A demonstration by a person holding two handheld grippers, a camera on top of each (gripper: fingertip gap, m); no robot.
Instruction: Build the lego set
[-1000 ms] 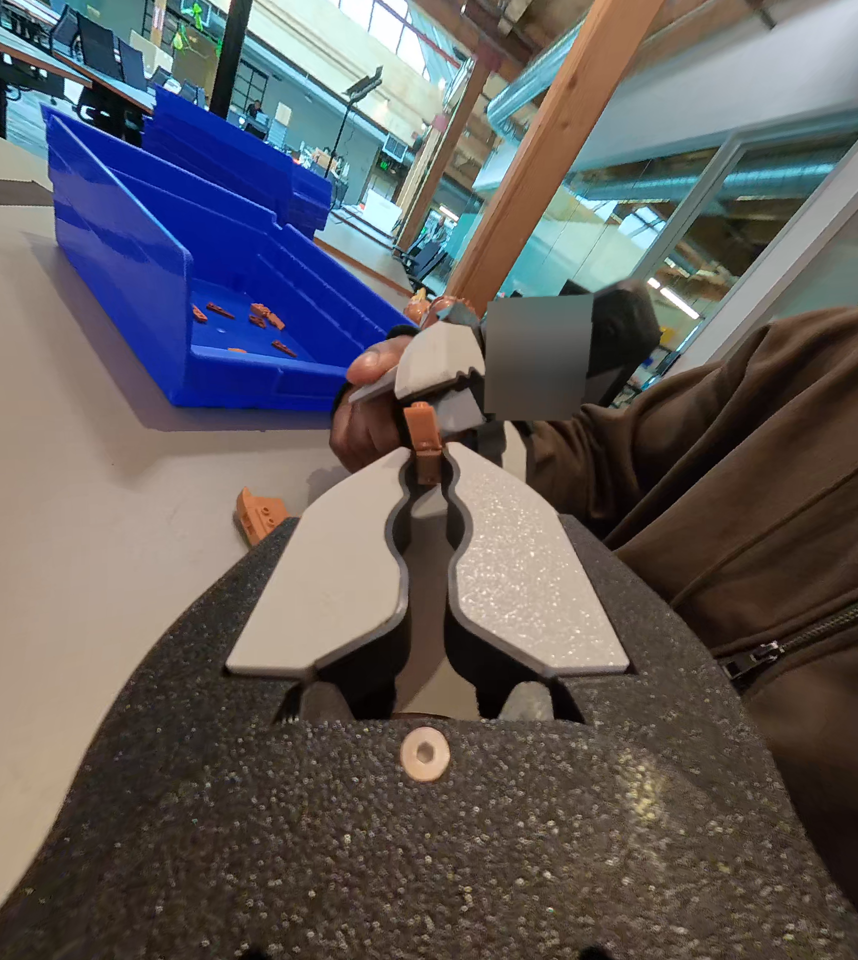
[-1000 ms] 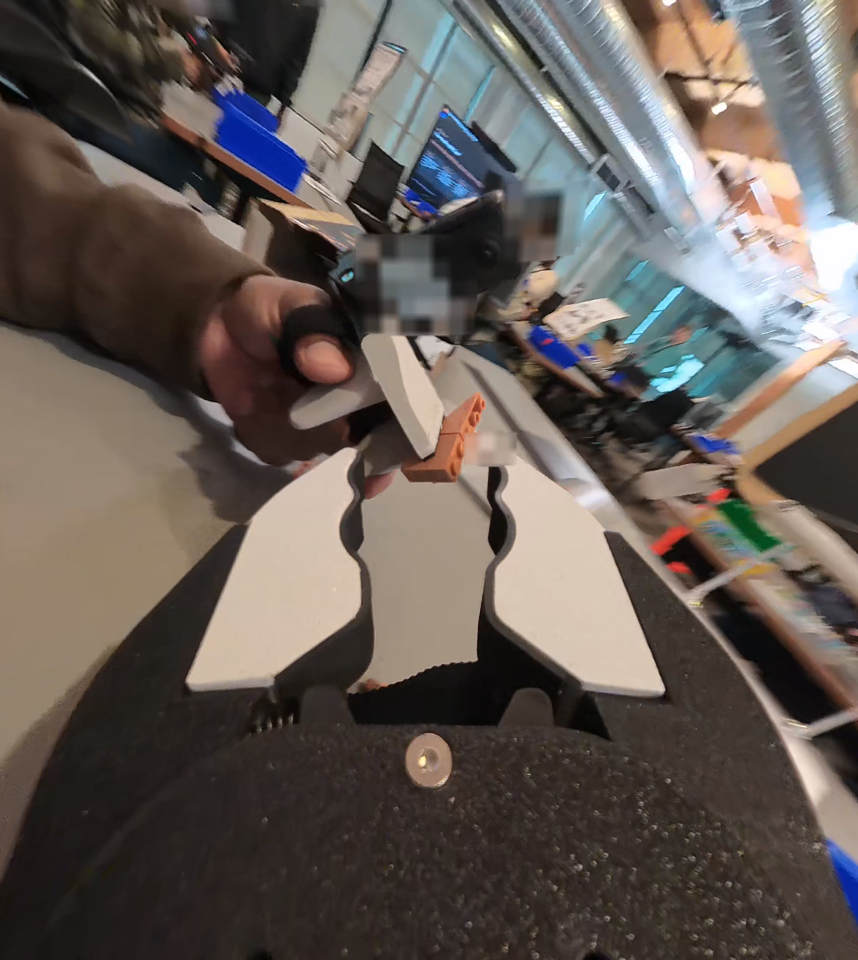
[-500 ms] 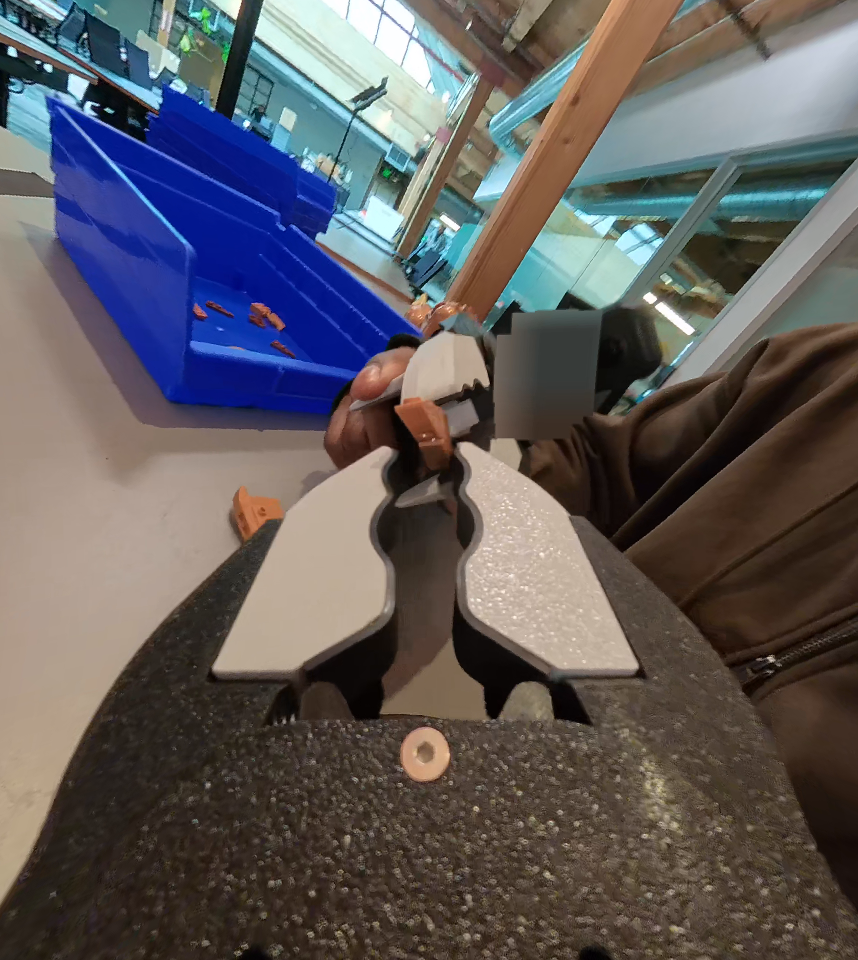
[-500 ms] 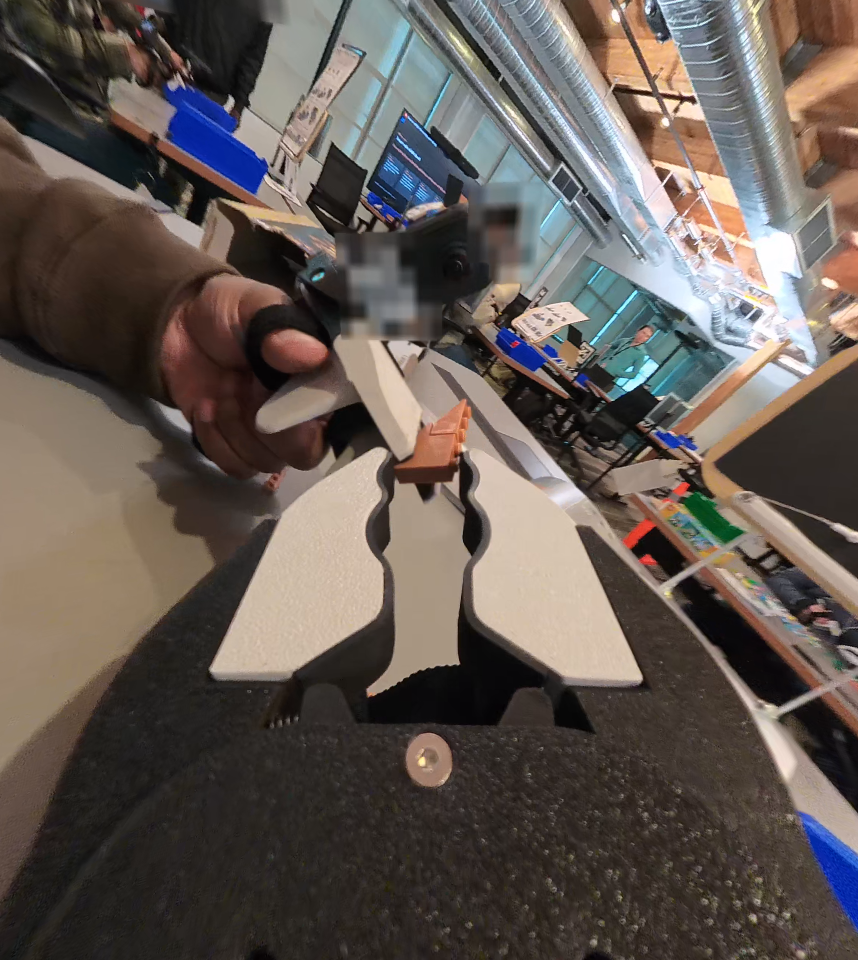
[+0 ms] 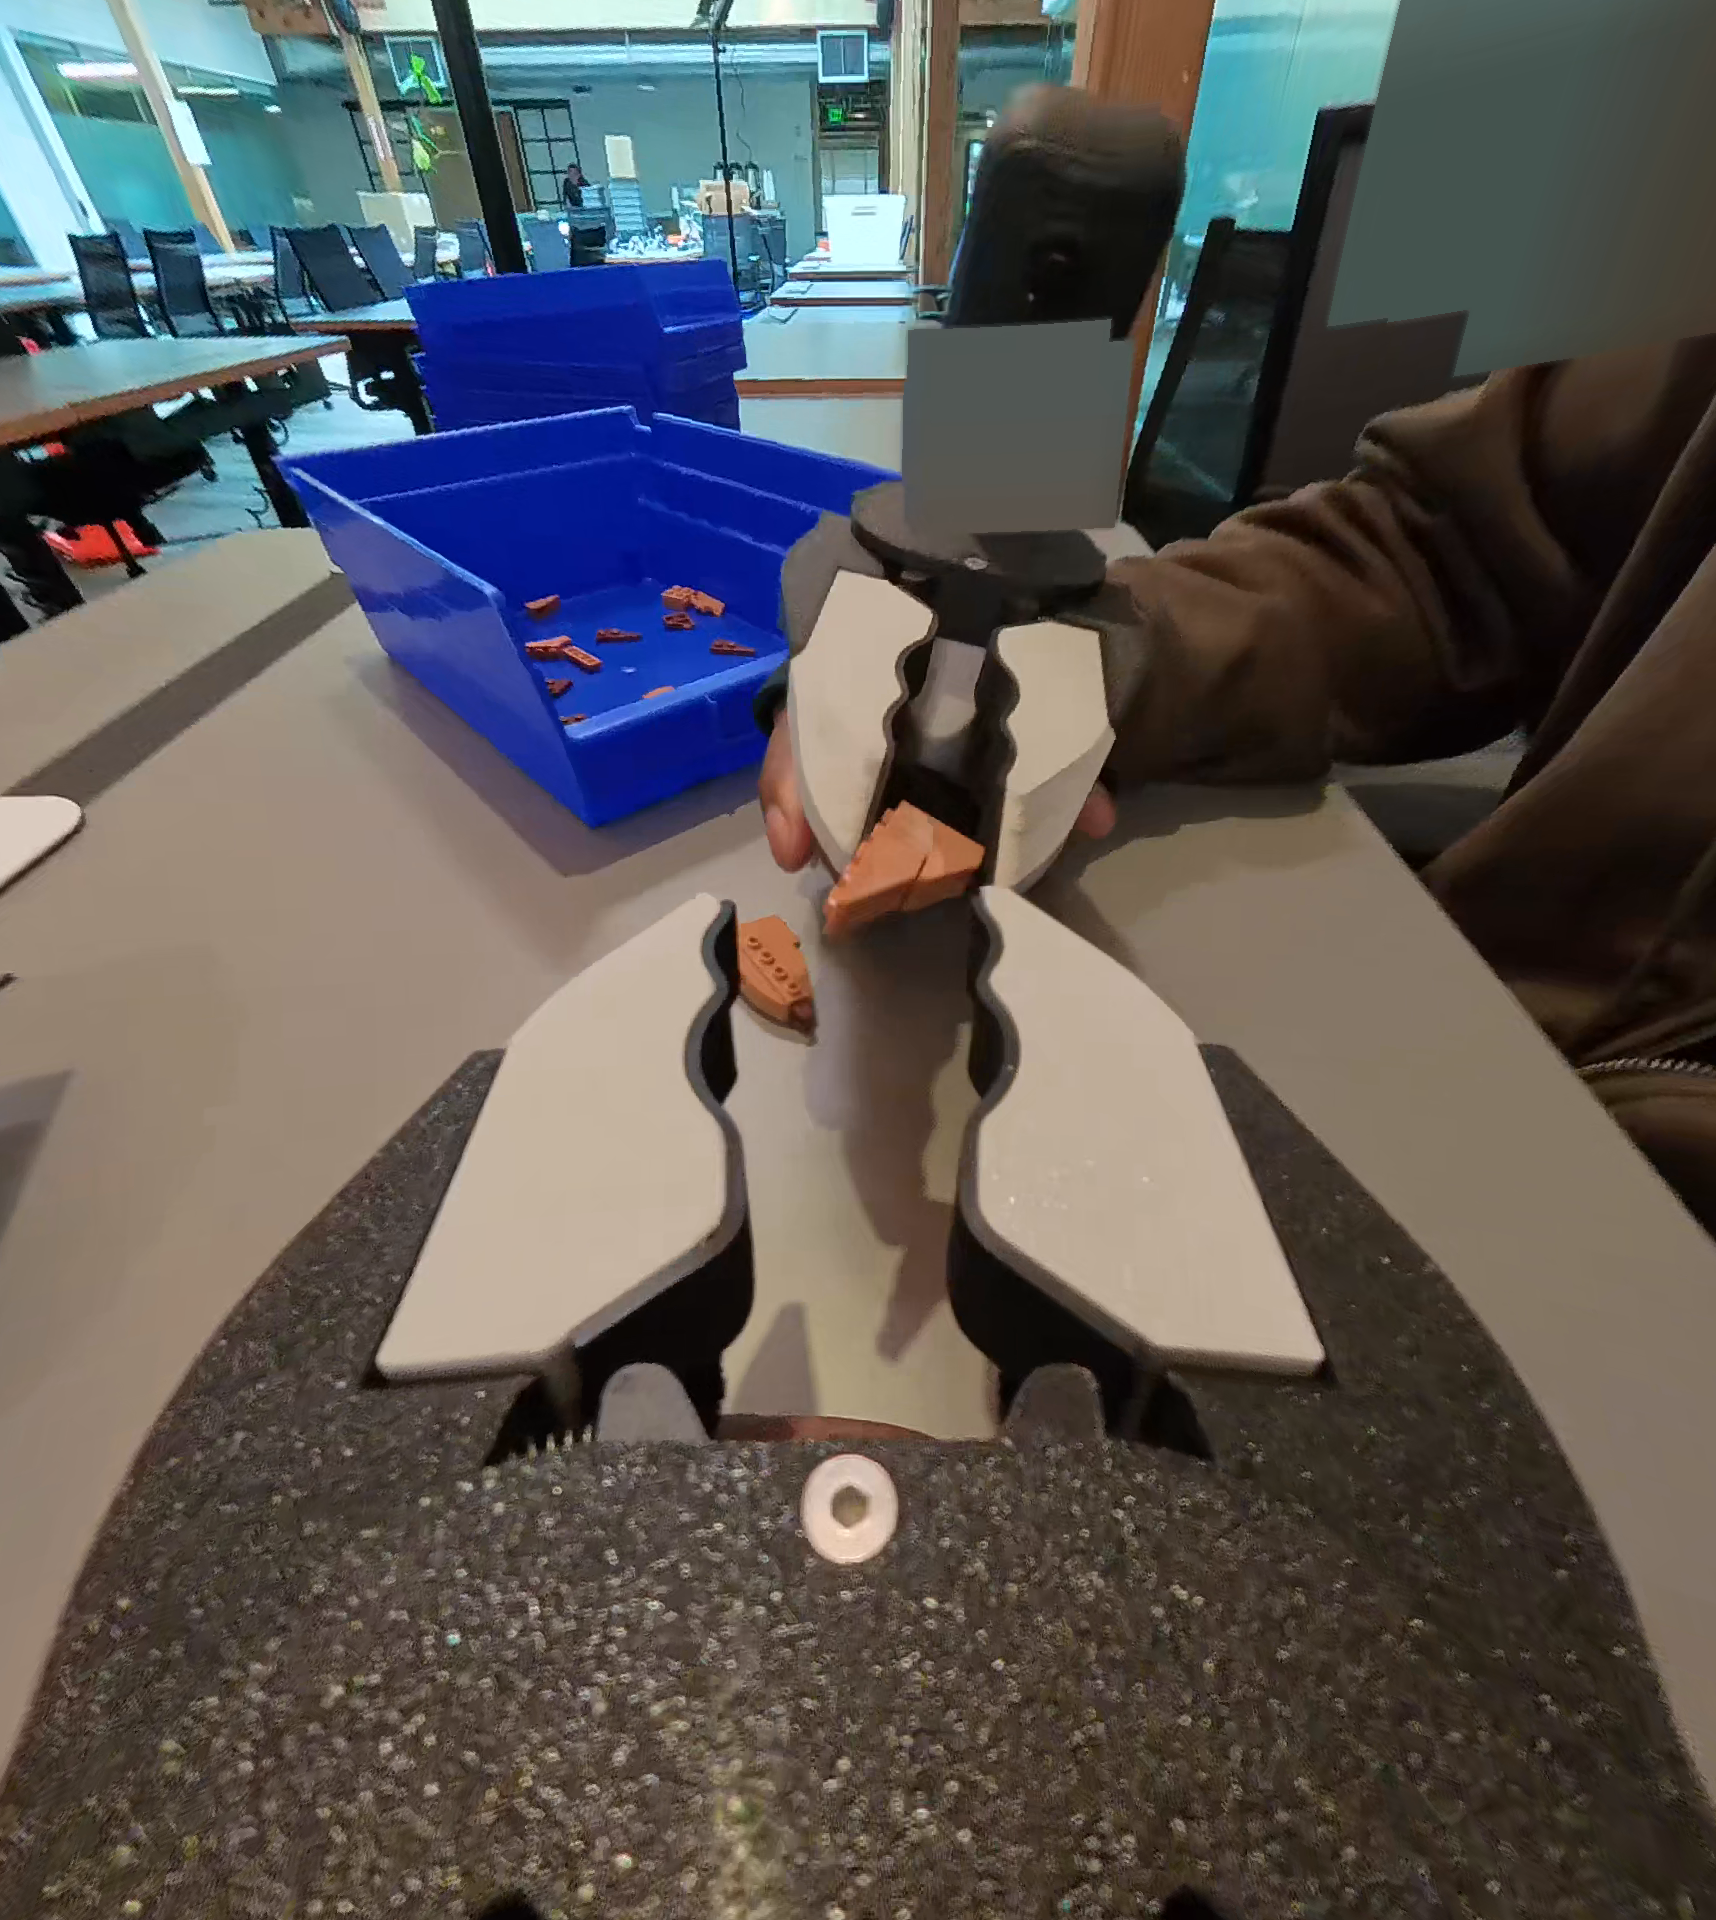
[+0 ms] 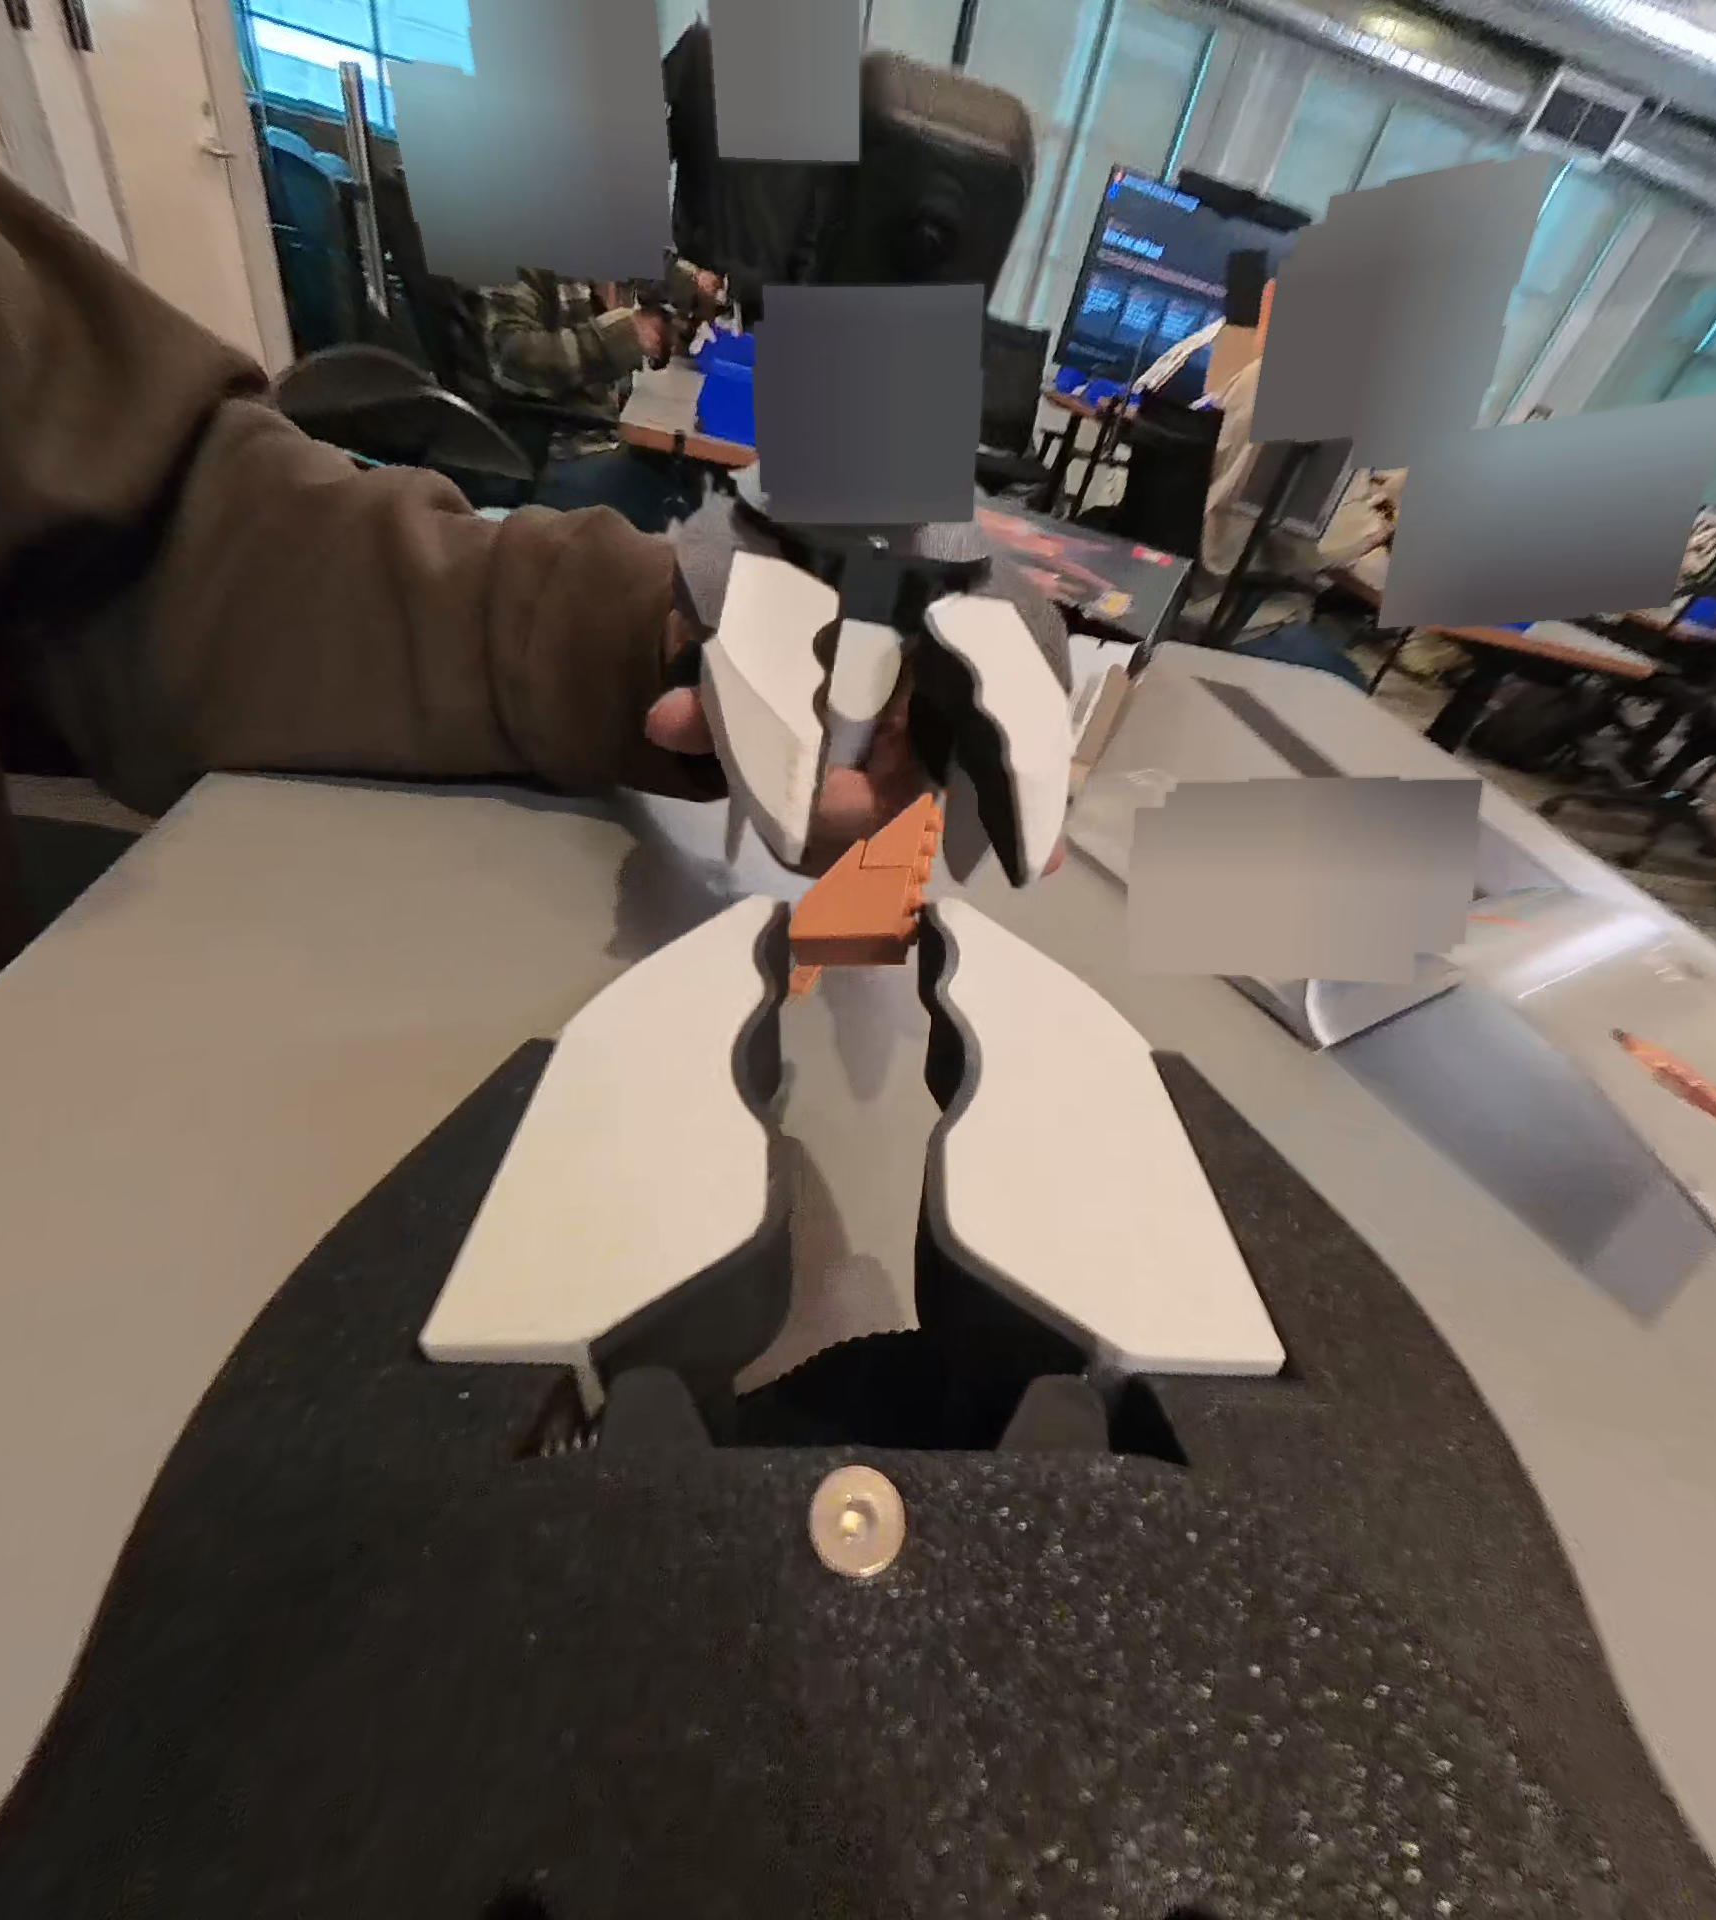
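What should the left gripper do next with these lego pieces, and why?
Probably shift the open, empty left gripper slightly left and close on the loose wedge piece lying on the table by its left fingertip; the right gripper already holds the brown assembly.

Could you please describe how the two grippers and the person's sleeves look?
Both the left gripper and the right gripper have pale grey, flat jaws with wavy inner edges, set in a black speckled foam-like body with one round washer. A black camera block sits on top. The sleeves are dark brown.
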